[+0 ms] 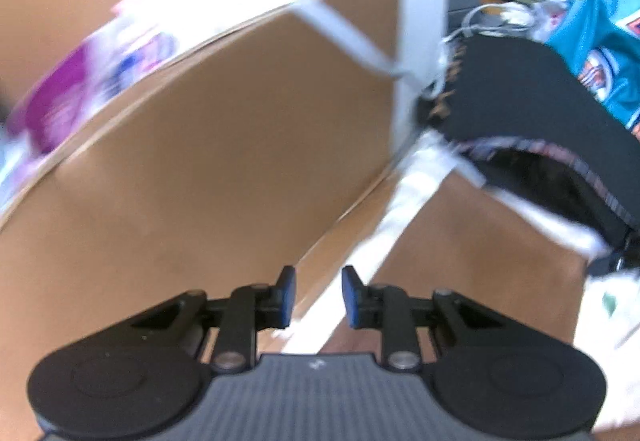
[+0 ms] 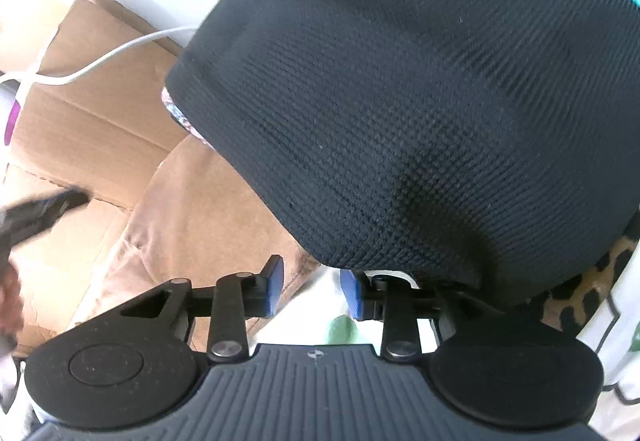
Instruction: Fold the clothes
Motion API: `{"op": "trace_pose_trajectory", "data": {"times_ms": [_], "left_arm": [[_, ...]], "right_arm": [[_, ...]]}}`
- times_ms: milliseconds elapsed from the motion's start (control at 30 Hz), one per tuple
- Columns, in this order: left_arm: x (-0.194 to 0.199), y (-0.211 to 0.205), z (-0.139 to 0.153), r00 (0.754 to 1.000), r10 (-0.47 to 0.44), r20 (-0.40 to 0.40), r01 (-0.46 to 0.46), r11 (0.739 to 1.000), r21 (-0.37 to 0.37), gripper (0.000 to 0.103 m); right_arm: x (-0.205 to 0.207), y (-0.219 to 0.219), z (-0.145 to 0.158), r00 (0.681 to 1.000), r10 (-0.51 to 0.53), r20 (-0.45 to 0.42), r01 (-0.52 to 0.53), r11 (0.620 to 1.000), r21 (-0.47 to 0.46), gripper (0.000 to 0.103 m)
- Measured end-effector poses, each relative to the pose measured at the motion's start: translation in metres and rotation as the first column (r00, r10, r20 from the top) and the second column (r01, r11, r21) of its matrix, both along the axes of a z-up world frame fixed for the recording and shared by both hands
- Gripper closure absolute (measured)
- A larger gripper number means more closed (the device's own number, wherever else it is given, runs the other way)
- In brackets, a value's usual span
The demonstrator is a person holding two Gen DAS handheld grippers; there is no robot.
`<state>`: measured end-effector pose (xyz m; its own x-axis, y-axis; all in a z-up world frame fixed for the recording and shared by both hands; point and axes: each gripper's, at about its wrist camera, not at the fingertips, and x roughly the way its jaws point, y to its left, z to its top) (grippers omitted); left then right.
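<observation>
The left gripper (image 1: pixel 319 297) is seen with its blue-padded fingers spread apart and nothing held between them; it is pointed over a large cardboard box (image 1: pixel 208 161) (the left wrist view is blurred). A white cable (image 1: pixel 348 37) is draped across the box. To the right, a black garment (image 1: pixel 516 105) is laid on a white surface (image 1: pixel 420 185), with a teal printed garment (image 1: pixel 596 9) beyond it.

The right gripper (image 2: pixel 312 293) is likewise held with its fingers parted, gripping nothing. The black garment (image 2: pixel 420 101), of a coarse knit, fills most of the right wrist view and hangs over the right finger, part of which is hidden. A tan cloth (image 2: pixel 208 209) is spread beneath its edge, beside flattened cardboard (image 2: pixel 92 125), and a leopard-print fabric (image 2: pixel 588 289) shows at the lower right.
</observation>
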<state>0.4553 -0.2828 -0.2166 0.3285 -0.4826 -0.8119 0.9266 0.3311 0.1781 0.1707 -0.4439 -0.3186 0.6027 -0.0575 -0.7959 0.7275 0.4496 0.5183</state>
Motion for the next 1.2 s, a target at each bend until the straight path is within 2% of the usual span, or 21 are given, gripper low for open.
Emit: {"op": "trace_pose_trajectory", "data": {"times_ms": [100, 200, 300, 400, 567, 633, 700, 833, 967, 1033, 1133, 1200], "left_arm": [[0.015, 0.041, -0.002, 0.994, 0.104, 0.015, -0.104, 0.994, 0.018, 0.076], [0.027, 0.084, -0.003, 0.975, 0.219, 0.042, -0.220, 0.975, 0.033, 0.076], [0.031, 0.122, -0.010, 0.939, 0.338, 0.065, -0.342, 0.939, 0.049, 0.076], [0.030, 0.166, -0.010, 0.901, 0.420, 0.111, -0.428, 0.902, 0.061, 0.069], [0.027, 0.235, -0.015, 0.820, 0.559, 0.121, -0.568, 0.822, 0.050, 0.069], [0.022, 0.254, -0.017, 0.796, 0.593, 0.122, -0.600, 0.799, 0.026, 0.069], [0.015, 0.271, -0.016, 0.778, 0.618, 0.114, -0.621, 0.784, -0.012, 0.069], [0.000, 0.280, -0.017, 0.733, 0.675, 0.085, -0.669, 0.738, -0.091, 0.068], [-0.012, 0.281, -0.016, 0.706, 0.706, 0.060, -0.693, 0.706, -0.147, 0.065], [-0.013, 0.276, -0.017, 0.701, 0.713, 0.024, -0.700, 0.694, -0.171, 0.065], [-0.016, 0.262, -0.020, 0.712, 0.703, -0.008, -0.690, 0.697, -0.196, 0.065], [-0.014, 0.252, -0.024, 0.731, 0.682, -0.037, -0.675, 0.713, -0.187, 0.065]], "right_arm": [[0.006, -0.003, -0.006, 1.000, -0.011, -0.007, 0.011, 1.000, 0.022, 0.064], [0.013, -0.008, -0.011, 1.000, -0.025, 0.005, 0.025, 0.999, 0.031, 0.065], [0.017, -0.008, -0.014, 1.000, -0.023, 0.006, 0.023, 1.000, 0.014, 0.098], [0.018, -0.008, -0.014, 0.999, -0.029, 0.013, 0.030, 0.999, -0.019, 0.098], [0.025, -0.004, -0.011, 1.000, -0.014, -0.013, 0.013, 0.998, -0.064, 0.096], [0.024, -0.004, -0.005, 0.999, -0.021, -0.030, 0.019, 0.998, -0.063, 0.090], [0.022, -0.003, 0.004, 0.999, -0.020, -0.043, 0.017, 0.997, -0.070, 0.089], [0.021, 0.002, 0.031, 0.996, 0.071, -0.053, -0.078, 0.987, -0.139, 0.089], [0.030, 0.013, 0.055, 0.989, 0.143, -0.036, -0.147, 0.967, -0.207, 0.087], [0.037, 0.017, 0.064, 0.987, 0.162, -0.018, -0.162, 0.960, -0.230, 0.081], [0.055, 0.025, 0.074, 0.977, 0.214, 0.012, -0.202, 0.938, -0.282, 0.076], [0.068, 0.029, 0.076, 0.968, 0.250, 0.030, -0.230, 0.924, -0.307, 0.073]]}}
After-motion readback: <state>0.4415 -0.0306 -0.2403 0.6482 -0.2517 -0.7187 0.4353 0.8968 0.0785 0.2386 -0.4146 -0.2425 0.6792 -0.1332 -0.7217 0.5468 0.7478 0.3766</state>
